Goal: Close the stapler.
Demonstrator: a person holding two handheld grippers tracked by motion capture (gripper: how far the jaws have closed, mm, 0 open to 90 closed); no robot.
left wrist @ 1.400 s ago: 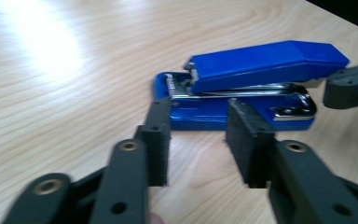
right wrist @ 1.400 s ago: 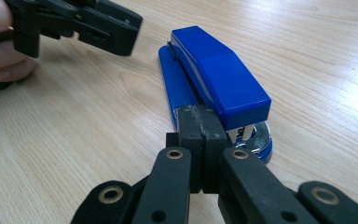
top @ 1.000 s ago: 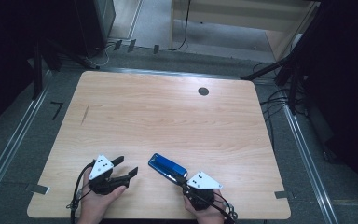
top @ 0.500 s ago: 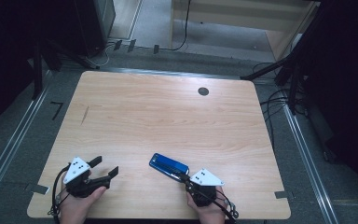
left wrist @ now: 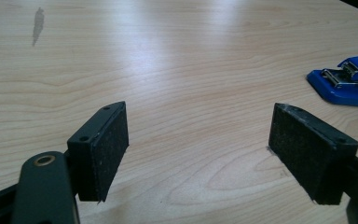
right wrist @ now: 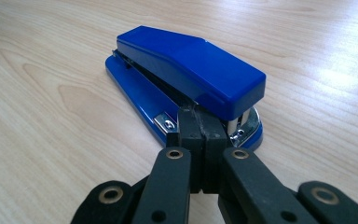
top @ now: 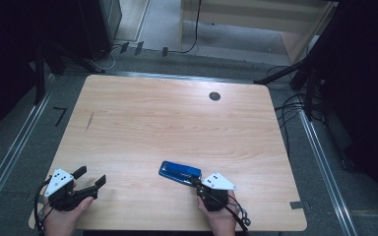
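A blue stapler (top: 179, 172) lies flat on the wooden table (top: 177, 123) near its front edge, right of centre. My right gripper (top: 197, 181) is shut, pad against pad, with nothing between the jaws. Its tips rest against the stapler's near end (right wrist: 186, 65) in the right gripper view (right wrist: 200, 122). My left gripper (top: 91, 176) hovers over the front left of the table, well apart from the stapler (left wrist: 349, 81). Its jaws have just been opening and stand wide (left wrist: 200, 149) with only bare wood between them.
A small dark round hole (top: 214, 96) sits in the table near the far edge. A short dark mark (top: 89, 121) lies at the left. Cables and dark stands surround the table on the floor.
My left gripper has moved left along the front edge, away from the stapler, and its jaws have spread a little wider. The right gripper and stapler have stayed put.
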